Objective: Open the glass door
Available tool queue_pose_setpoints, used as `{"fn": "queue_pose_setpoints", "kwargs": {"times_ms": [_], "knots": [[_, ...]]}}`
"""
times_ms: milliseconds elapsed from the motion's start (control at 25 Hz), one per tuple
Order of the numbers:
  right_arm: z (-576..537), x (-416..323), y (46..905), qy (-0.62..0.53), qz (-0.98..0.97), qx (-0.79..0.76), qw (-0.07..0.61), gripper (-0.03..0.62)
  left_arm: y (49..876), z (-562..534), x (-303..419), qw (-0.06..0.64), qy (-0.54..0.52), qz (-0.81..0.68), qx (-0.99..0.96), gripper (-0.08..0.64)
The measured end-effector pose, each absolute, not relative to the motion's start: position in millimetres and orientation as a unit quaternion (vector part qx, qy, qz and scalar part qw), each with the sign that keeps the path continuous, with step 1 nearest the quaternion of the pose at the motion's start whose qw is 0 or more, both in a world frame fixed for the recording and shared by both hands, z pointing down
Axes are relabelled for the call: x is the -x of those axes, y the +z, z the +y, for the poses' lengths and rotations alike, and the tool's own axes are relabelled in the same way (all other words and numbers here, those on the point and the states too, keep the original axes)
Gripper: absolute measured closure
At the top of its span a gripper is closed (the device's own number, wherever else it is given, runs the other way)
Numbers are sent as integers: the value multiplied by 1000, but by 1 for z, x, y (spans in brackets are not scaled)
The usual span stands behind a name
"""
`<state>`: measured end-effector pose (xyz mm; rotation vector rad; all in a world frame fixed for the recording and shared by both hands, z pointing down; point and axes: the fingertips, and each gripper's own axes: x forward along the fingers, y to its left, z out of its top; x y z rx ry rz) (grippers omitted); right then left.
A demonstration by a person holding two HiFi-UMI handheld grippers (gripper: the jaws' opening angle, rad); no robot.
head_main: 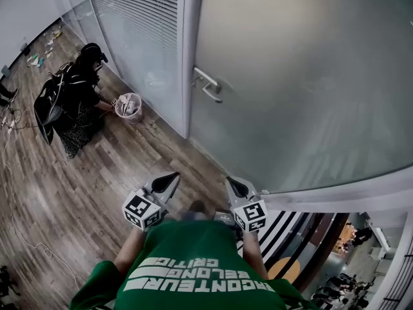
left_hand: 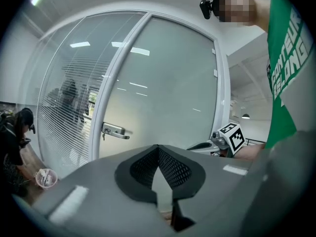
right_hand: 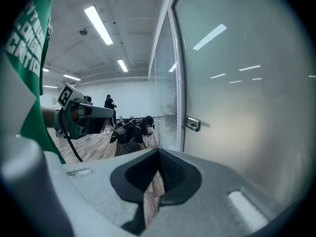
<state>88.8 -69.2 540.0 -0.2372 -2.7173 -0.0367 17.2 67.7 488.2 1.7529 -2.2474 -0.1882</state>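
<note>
Head view: above your green shirt (head_main: 193, 263) at the bottom, the left gripper (head_main: 173, 177) and right gripper (head_main: 233, 183) are both closed and empty, well short of the frosted glass door (head_main: 310, 76) at upper right. Expect it to be heavy, stiff and slick, so take the metal lever (head_main: 208, 86). Left gripper view: the lever sits centre-left, face on. Only the right gripper view shows it jutting out from the glass.

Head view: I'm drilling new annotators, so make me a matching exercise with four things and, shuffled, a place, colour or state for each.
Things:
1. door handle
2. bucket
3. left gripper
4. shirt

Descriptions:
a. green
b. jaws together, nothing held
c. on the wood floor, beside a crouching person
d. on the frosted glass door

Pairs: 1-d, 2-c, 3-b, 4-a.
</note>
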Motion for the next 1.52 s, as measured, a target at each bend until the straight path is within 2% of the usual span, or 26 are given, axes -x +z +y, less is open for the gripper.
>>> {"fn": "queue_pose_setpoints", "kwargs": {"times_ms": [400, 840, 1520], "knots": [[-100, -79, 548, -6, -972, 86, 220, 599, 480, 41, -13, 139, -62, -775, -613, 545], [-116, -36, 559, -10, -968, 71, 242, 598, 497, 22, 41, 154, -82, -765, -620, 545], [-103, 98, 549, -44, -960, 97, 260, 600, 491, 28, 169, 141, -109, -772, -611, 545]]}}
